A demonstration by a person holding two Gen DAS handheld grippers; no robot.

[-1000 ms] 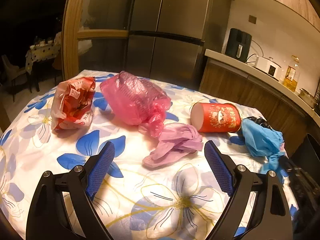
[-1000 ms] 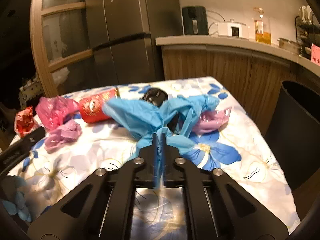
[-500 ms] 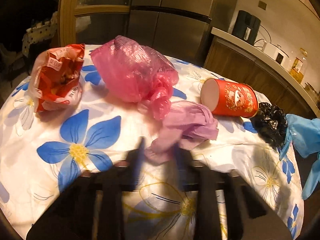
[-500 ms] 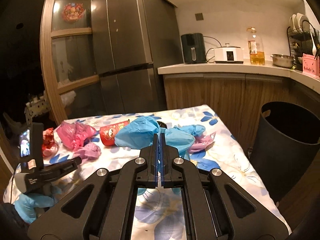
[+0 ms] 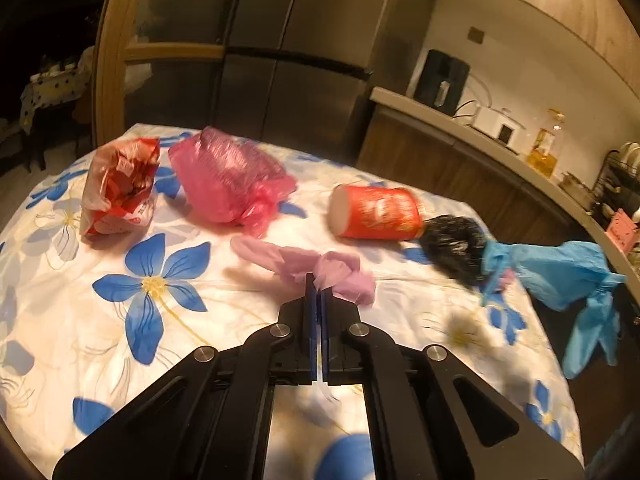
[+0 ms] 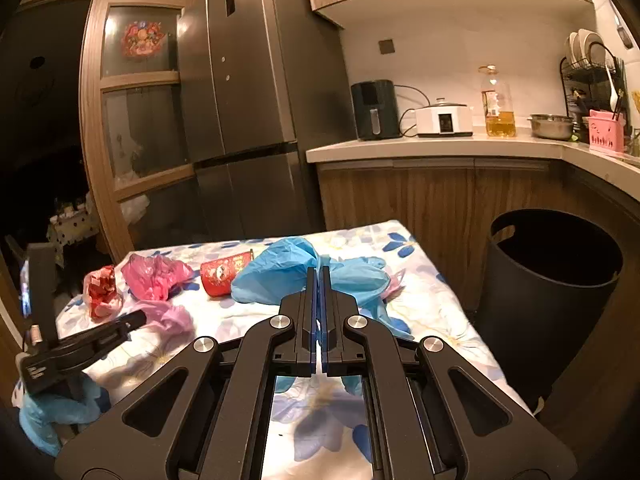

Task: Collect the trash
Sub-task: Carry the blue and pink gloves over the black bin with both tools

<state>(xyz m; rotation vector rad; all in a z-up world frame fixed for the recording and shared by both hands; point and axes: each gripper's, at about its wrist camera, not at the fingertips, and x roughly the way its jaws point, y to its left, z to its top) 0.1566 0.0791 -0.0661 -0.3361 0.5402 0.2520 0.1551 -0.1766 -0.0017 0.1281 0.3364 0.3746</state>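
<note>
My left gripper (image 5: 319, 285) is shut on a crumpled lilac plastic bag (image 5: 304, 265) that lies on the flowered tablecloth (image 5: 120, 320). My right gripper (image 6: 319, 276) is shut on a blue plastic bag (image 6: 280, 276) and holds it lifted above the table; the bag also hangs at the right of the left wrist view (image 5: 568, 284). On the table lie a pink bag (image 5: 228, 180), a red snack wrapper (image 5: 120, 188), a red paper cup on its side (image 5: 378, 213) and a black crumpled bag (image 5: 456, 248). The left gripper also shows in the right wrist view (image 6: 136, 319).
A black trash bin (image 6: 548, 280) stands on the floor right of the table. Behind the table are a steel fridge (image 6: 256, 120) and a wooden counter (image 6: 440, 148) with appliances. The table's right edge (image 6: 452, 300) runs beside the bin.
My left gripper went from open to shut on the lilac bag and pulled it toward me. My right gripper lifted the blue bag off the table and drew back.
</note>
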